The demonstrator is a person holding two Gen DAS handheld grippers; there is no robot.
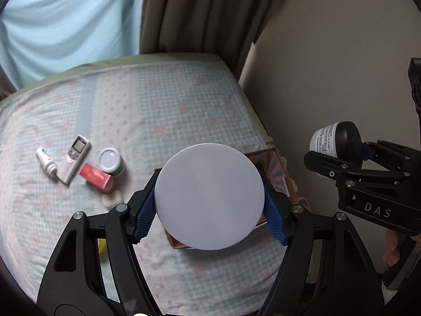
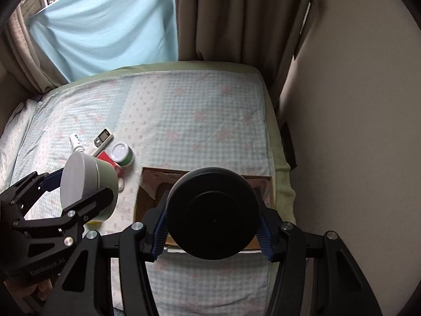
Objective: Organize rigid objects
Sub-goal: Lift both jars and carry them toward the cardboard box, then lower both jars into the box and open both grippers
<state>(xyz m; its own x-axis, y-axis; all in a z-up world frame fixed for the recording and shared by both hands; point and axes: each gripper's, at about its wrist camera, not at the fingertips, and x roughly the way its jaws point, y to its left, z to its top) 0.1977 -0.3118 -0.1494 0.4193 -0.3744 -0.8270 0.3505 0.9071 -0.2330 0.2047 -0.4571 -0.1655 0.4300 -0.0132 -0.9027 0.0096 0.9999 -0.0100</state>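
Note:
My left gripper (image 1: 209, 197) is shut on a green jar with a grey-white lid (image 1: 209, 197), held above the bed; the jar also shows in the right wrist view (image 2: 86, 184). My right gripper (image 2: 212, 214) is shut on a black-lidded jar (image 2: 213, 213), held over an open brown cardboard box (image 2: 150, 192); the jar also shows in the left wrist view (image 1: 336, 138) with a white printed label. On the bed lie a white tube (image 1: 46, 162), a remote control (image 1: 75, 159), a red box (image 1: 96, 177) and a small green tub with a white lid (image 1: 111, 162).
The bed has a checked pale blue and pink cover (image 2: 197, 110). A beige wall (image 2: 355, 131) runs along its right side. Brown curtains (image 2: 231, 15) and a light blue cloth (image 2: 105, 26) hang behind. The box edge (image 1: 276, 168) shows behind the held jar.

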